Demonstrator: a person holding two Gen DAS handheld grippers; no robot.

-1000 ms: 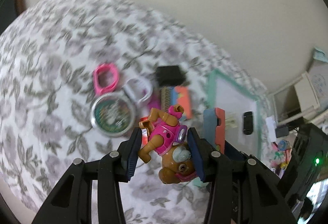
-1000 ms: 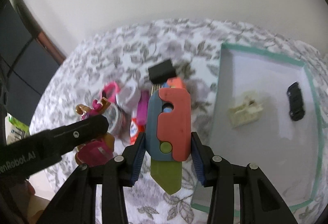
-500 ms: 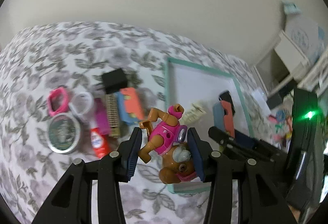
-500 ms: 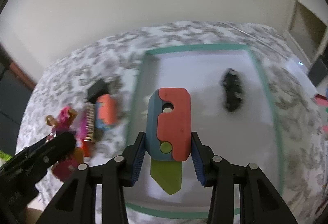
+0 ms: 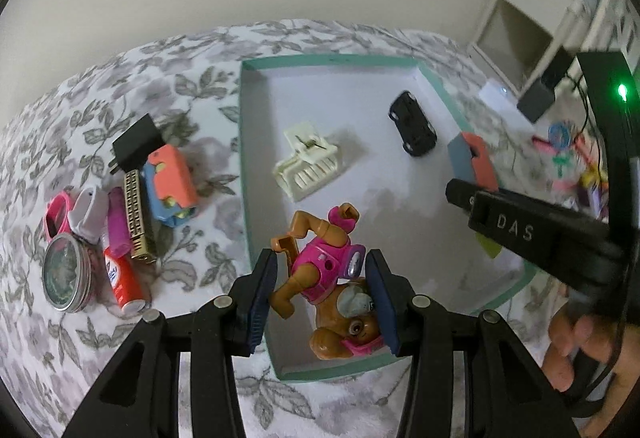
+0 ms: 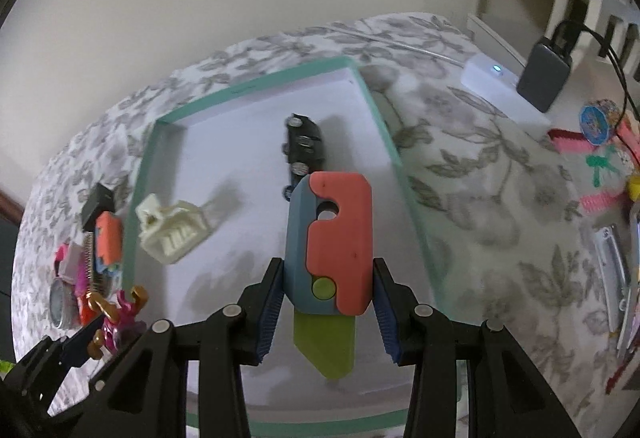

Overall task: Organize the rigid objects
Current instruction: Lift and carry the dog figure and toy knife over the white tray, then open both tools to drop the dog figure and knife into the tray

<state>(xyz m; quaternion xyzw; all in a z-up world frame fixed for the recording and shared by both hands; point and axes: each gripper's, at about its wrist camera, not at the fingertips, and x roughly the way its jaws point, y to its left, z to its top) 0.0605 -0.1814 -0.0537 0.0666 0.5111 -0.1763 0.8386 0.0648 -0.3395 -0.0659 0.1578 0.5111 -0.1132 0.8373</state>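
My left gripper (image 5: 320, 294) is shut on a brown toy dog in a pink vest (image 5: 326, 278), hanging upside down over the near left part of a white tray with a teal rim (image 5: 245, 157). My right gripper (image 6: 326, 308) is shut on a coral, blue and green toy knife (image 6: 332, 238), held above the tray's floor (image 6: 224, 165). Inside the tray lie a cream hair claw (image 5: 308, 161) and a black toy car (image 5: 414, 123). The right gripper with its knife (image 5: 474, 161) shows at the tray's right side in the left wrist view.
Left of the tray on the floral cloth lies a cluster: black adapter (image 5: 134, 143), coral and blue toy (image 5: 170, 183), gold comb (image 5: 138, 222), red tube (image 5: 122, 280), round tin (image 5: 64, 276), pink ring (image 5: 56, 209). A white power strip (image 6: 504, 93) and colourful clutter (image 6: 600, 157) sit to the right.
Both grippers have swung from over the cluster of objects to above the tray and sunk a little, each rolling with its toy still gripped.
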